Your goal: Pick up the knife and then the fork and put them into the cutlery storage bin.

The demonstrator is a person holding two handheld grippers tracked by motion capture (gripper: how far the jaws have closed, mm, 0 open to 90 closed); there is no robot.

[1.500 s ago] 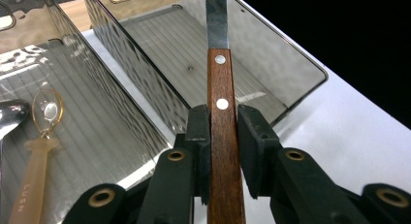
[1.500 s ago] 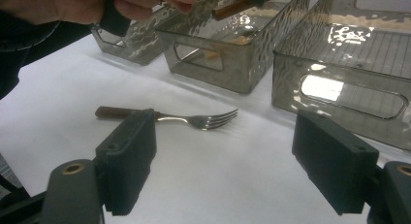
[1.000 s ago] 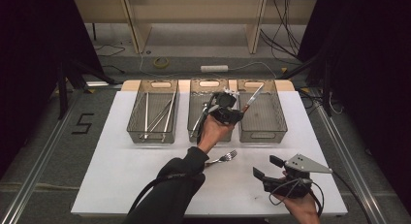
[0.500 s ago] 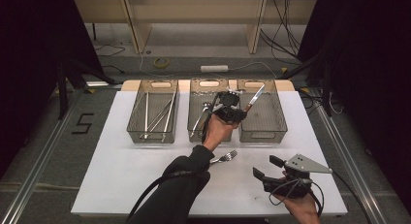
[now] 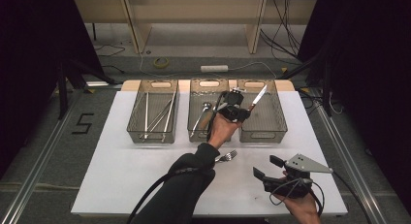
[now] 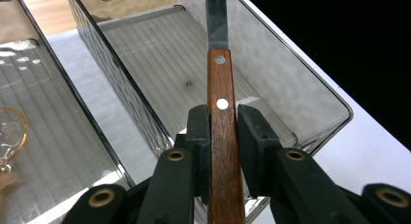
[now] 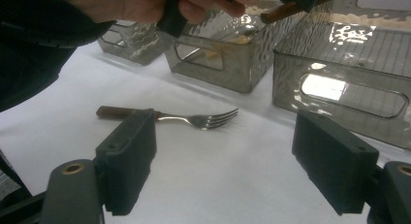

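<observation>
A knife with a brown wooden handle and steel blade is clamped in my left gripper, whose pads press both sides of the handle. In the high view the left gripper hovers above the gap between the middle bin and the right bin, with the blade pointing over the right bin. That clear bin looks empty below the blade. My right gripper rests near the table's front right, jaws wide open with nothing between them. A fork lies on the white table.
Three clear bins stand in a row at the back. The left bin holds several long utensils, and the middle bin holds a spoon. The white table has free room at the front left. Cables trail on the floor behind.
The left hand with the knife has shifted slightly to the right, toward the right bin. The right gripper has stayed where it was.
</observation>
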